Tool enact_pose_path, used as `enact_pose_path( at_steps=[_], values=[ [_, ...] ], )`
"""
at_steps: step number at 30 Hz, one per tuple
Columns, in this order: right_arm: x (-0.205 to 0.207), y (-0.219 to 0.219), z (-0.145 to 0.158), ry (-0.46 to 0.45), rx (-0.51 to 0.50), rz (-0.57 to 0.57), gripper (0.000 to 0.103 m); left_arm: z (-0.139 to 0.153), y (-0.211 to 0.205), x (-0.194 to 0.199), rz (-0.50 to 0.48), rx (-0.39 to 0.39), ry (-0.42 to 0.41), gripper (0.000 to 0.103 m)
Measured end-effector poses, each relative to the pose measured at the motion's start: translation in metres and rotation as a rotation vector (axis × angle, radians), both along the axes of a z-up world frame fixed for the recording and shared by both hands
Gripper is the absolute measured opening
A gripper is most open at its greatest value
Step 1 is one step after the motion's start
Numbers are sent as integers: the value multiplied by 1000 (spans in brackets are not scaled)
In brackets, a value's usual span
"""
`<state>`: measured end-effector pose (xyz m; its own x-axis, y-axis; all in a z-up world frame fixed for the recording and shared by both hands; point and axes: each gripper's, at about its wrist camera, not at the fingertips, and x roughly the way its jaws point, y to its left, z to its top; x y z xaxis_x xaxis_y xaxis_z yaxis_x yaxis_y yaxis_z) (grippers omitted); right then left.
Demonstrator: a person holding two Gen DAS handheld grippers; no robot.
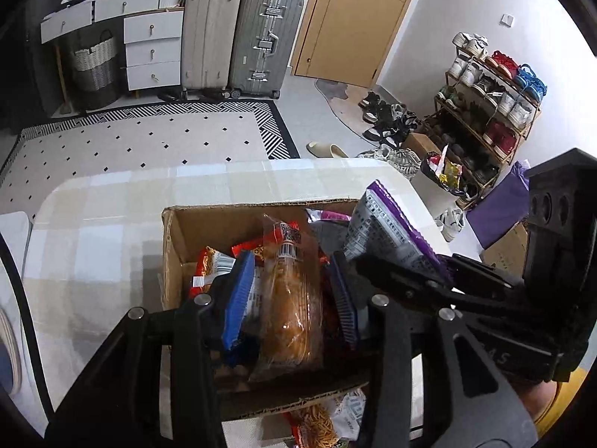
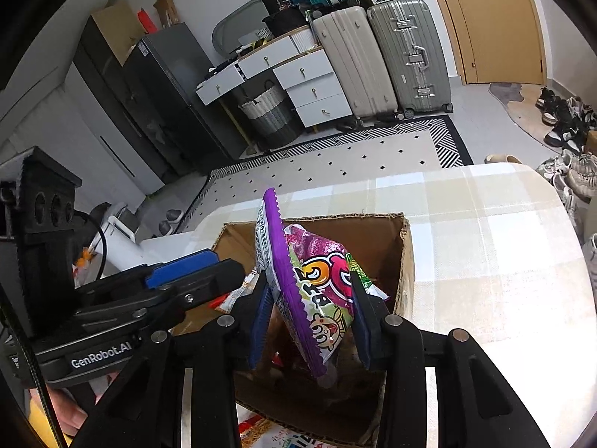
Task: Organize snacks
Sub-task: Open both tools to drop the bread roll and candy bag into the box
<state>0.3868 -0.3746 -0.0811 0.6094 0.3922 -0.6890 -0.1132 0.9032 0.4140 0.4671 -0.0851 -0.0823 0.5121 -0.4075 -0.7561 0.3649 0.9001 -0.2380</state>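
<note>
An open cardboard box (image 1: 175, 257) stands on the checked tablecloth and holds several snack packets. My left gripper (image 1: 291, 295) is over the box, its blue pads closed on a clear bag of brown bread (image 1: 291, 310). My right gripper (image 2: 313, 317) is shut on a purple snack packet (image 2: 317, 283) and holds it upright over the same box (image 2: 406, 261). The purple packet (image 1: 388, 224) and the right gripper also show in the left wrist view at the right. The left gripper's blue pad (image 2: 183, 267) shows at the left of the right wrist view.
More snack packets (image 1: 321, 422) lie on the table in front of the box. The table (image 1: 97, 224) ends just beyond the box. A patterned rug (image 1: 149, 138), suitcases (image 1: 242, 37), drawers and a shoe rack (image 1: 488, 112) stand farther off.
</note>
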Motion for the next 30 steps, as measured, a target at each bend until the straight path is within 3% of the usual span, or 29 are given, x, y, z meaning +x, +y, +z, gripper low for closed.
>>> enact_pose_path(
  at_steps=[4, 9, 12, 20, 30],
  values=[
    [-1, 1, 0, 13, -18, -8, 40, 1, 7, -4, 23, -15, 15, 57],
    [-6, 3, 4, 16, -46, -6, 42, 5, 14, -11, 41, -23, 21, 59],
    [-11, 2, 8, 4, -49, -7, 50, 8, 16, -16, 44, -27, 17, 66],
    [-29, 0, 28, -44, -54, 0, 50, 22, 24, -37, 37, -47, 13, 76],
    [-103, 7, 75, -187, -84, 20, 50, 61, 41, -102, 67, -95, -51, 78]
  ],
)
